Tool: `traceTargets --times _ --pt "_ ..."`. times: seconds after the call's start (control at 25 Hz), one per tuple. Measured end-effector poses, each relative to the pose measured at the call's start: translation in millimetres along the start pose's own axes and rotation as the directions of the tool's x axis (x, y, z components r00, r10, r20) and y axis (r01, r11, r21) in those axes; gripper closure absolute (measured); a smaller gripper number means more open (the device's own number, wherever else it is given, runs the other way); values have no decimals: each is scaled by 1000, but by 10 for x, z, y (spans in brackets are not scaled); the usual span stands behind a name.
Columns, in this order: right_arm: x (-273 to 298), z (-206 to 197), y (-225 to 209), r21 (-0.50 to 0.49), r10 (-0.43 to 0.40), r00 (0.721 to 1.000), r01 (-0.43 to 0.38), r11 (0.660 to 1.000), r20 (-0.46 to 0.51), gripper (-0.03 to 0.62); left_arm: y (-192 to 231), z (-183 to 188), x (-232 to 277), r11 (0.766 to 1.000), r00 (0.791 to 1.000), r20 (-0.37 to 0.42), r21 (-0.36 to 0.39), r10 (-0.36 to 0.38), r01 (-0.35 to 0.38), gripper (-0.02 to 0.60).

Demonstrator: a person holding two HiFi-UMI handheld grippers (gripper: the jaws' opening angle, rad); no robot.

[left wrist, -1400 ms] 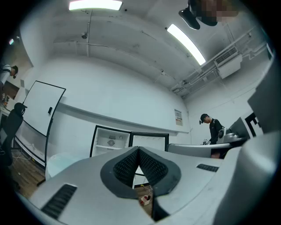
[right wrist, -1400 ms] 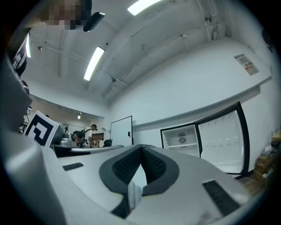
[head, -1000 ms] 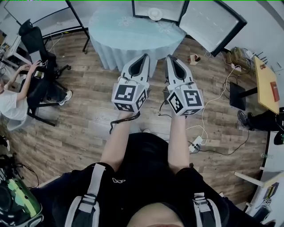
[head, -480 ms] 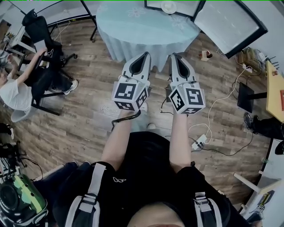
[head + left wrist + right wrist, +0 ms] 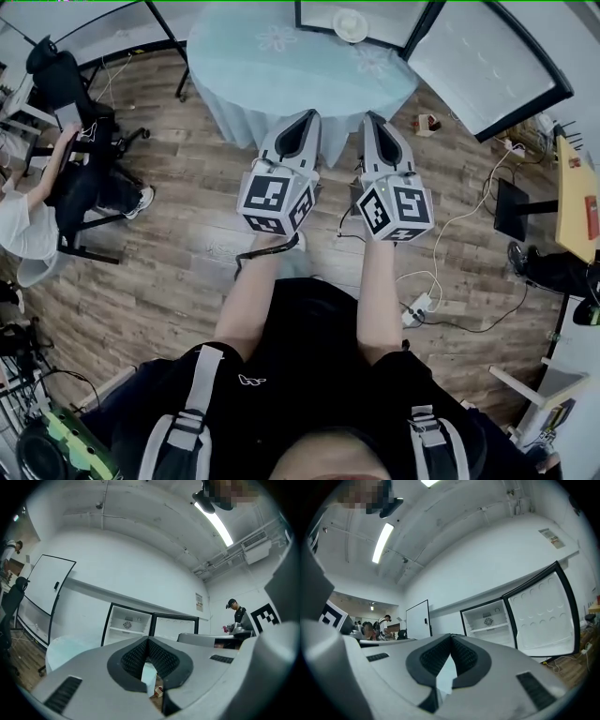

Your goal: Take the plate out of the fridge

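Two empty grippers, left [image 5: 305, 116] and right [image 5: 372, 119], jaws pressed together, pointed over the near edge of one round table [image 5: 281, 66], beyond which one open fridge [image 5: 319, 16] held one plate [image 5: 351, 23].

The round table [image 5: 281, 80], draped in a pale blue cloth with faint flower prints, stood on the wooden plank floor [image 5: 178, 253]. Beyond its far edge, a white plate [image 5: 351, 23] lay inside the open fridge [image 5: 317, 14]. A small box [image 5: 432, 124] sat on the floor near the table's right edge, and a power strip [image 5: 413, 307] lay well apart.
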State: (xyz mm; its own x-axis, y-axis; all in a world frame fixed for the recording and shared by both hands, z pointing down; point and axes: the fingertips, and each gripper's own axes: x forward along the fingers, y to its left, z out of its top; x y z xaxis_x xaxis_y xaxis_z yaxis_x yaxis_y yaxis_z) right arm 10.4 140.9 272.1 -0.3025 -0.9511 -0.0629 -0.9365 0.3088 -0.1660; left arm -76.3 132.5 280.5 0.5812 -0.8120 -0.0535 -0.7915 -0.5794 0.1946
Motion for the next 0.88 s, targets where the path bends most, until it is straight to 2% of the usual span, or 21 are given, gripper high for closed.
traceTargets --times 0.24,0.4,0.72,0.88 --pt "559 -15 -14 -18 -12 1000 11 1000 -10 589 427 87 389 1000 1000 3 -23 -14 14 588" --pt "790 41 5 -47 -32 999 32 998 -9 589 634 167 574 1000 1000 5 -13 -28 29 588" --pt "901 254 -78 -113 -87 996 88 990 10 589 617 316 822 993 994 38 -52 -106 108 588" --pt "935 301 -93 -129 -92 996 93 987 16 589 632 376 904 991 992 54 -65 -117 120 588"
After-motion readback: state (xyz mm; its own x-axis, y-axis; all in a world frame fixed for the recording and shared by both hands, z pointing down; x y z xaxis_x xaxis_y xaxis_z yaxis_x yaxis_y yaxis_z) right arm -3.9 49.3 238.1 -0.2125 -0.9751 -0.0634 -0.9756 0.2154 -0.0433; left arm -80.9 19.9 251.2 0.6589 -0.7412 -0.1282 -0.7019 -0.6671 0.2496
